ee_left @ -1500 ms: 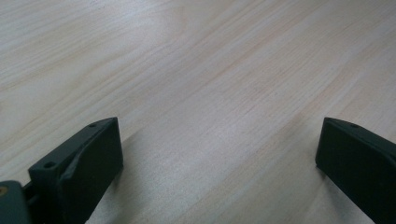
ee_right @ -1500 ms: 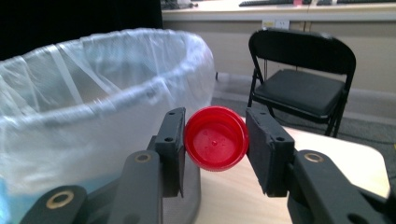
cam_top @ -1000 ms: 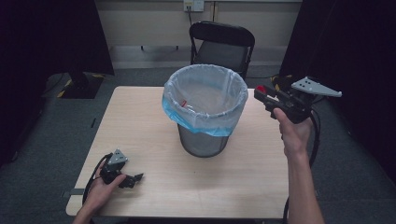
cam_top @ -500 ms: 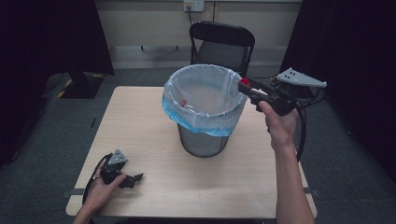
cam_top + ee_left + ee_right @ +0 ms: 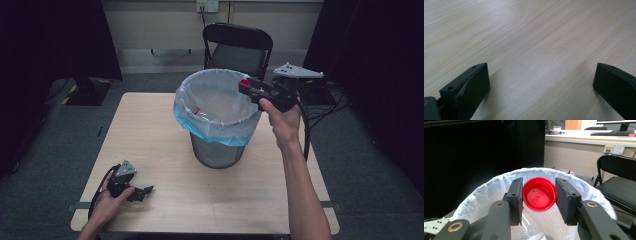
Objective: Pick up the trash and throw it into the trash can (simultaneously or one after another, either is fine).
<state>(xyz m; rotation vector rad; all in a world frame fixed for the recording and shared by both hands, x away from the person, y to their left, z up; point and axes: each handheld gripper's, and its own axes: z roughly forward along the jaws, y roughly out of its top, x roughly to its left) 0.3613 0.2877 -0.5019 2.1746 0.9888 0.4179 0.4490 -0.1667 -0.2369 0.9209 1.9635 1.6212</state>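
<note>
Open table (image 5: pixel 165 125) left of bin (image 5: pixel 217 107), chair (image 5: pixel 240 47) behind

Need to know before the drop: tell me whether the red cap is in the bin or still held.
Still held. The right gripper pinches the red cap between both jaws, above the lined bin's rim.

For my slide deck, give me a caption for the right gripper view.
Right gripper clamps a red cap above the white-lined bin.

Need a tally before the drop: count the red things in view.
2. A red cap is clamped in the right tool over the bin's rim; a small red item lies inside the liner. More may be hidden deeper in the bin.
</note>
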